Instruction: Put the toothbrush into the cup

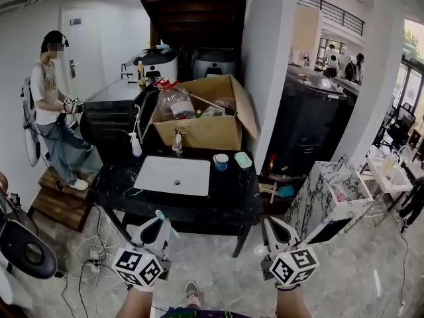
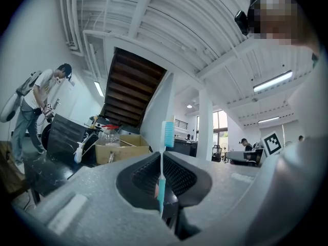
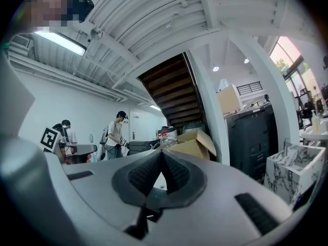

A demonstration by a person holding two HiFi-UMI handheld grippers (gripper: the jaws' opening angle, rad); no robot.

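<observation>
A teal and white toothbrush [image 2: 164,160] stands upright between the jaws of my left gripper [image 2: 163,155], bristle head on top. In the head view the left gripper [image 1: 159,225] hangs low in front of the black table [image 1: 232,194], shut on the toothbrush [image 1: 167,223]. The blue and white cup [image 1: 220,161] stands on the table's far right part, well away from both grippers. My right gripper [image 1: 273,227] hovers beside the left one. Its jaws meet with nothing between them in the right gripper view [image 3: 161,155].
A white sink basin [image 1: 173,175] is set in the table. Behind it are an open cardboard box [image 1: 205,128], a spray bottle [image 1: 135,144] and a green case [image 1: 243,159]. A person [image 1: 50,105] stands at the left; a marbled cabinet [image 1: 324,201] stands at the right. Cables [image 1: 89,250] lie on the floor.
</observation>
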